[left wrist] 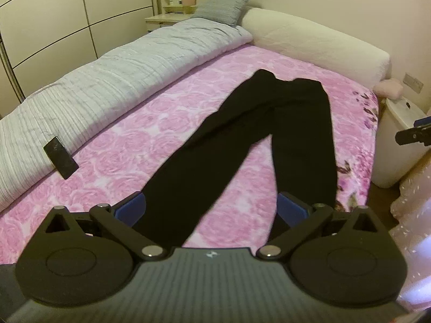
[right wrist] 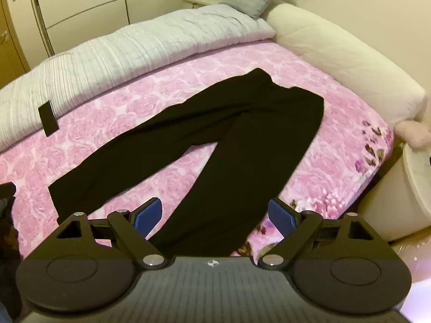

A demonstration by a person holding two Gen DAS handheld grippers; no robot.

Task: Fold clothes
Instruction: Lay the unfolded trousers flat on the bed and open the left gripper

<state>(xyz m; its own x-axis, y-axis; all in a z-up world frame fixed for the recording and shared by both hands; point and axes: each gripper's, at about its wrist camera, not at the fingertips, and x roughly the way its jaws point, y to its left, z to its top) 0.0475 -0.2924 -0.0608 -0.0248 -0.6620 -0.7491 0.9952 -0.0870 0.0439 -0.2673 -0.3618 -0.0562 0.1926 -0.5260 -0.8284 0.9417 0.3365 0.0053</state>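
Note:
A pair of black trousers [left wrist: 269, 123] [right wrist: 229, 134] lies flat on the pink rose-print bed sheet [left wrist: 134, 140] [right wrist: 107, 118]. The waist is at the far end and the two legs spread toward me. My left gripper [left wrist: 212, 207] hovers above the leg ends, open wide, with nothing between its blue pads [left wrist: 132, 207]. My right gripper [right wrist: 215, 216] is also open and empty, held over the right leg's hem. The right gripper's tip [left wrist: 412, 134] also shows at the right edge of the left wrist view.
A grey striped quilt [left wrist: 107, 80] runs along the bed's left side with a black phone [left wrist: 60, 157] [right wrist: 48, 118] leaning on it. A grey pillow [left wrist: 223, 5] and a white padded headboard [left wrist: 309, 40] are at the far end. A white container [left wrist: 398, 140] stands beside the bed on the right.

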